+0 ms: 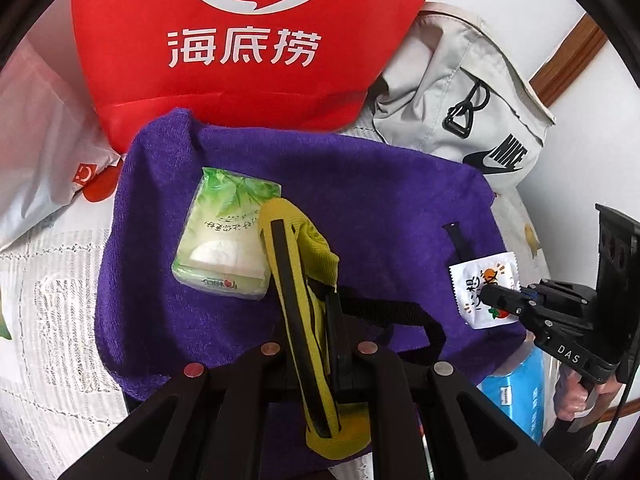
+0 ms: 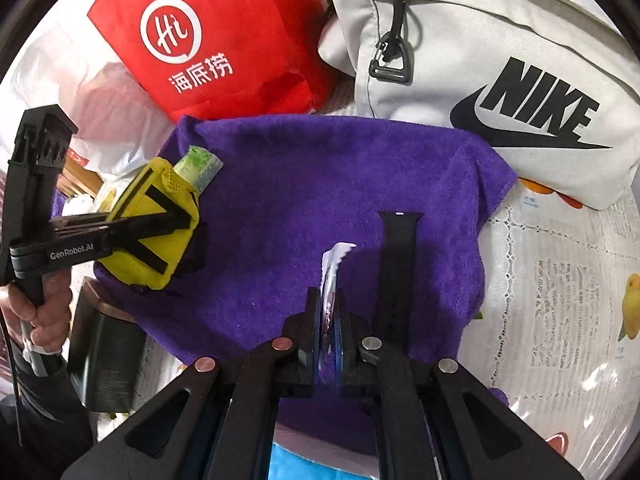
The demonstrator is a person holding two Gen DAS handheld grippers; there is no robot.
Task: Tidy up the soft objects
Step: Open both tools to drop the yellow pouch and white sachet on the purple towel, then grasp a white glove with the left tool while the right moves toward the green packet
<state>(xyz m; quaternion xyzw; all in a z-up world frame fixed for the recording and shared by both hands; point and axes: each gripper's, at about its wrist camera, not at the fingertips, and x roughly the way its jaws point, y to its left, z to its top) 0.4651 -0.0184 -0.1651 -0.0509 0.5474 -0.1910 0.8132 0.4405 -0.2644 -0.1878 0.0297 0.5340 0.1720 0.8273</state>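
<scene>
Over a purple towel (image 1: 360,208), left jaws clamp a yellow pouch (image 1: 308,280), right jaws a white sachet (image 2: 334,276).

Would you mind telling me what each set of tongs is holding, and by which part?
The left tongs grip the yellow pouch across its middle; the right tongs pinch the white sachet at its edge.

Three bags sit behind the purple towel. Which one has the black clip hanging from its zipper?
The grey Nike bag, on the right. Its clip dangles beside the black logo. The red bag and the white plastic bag show no clip.
</scene>
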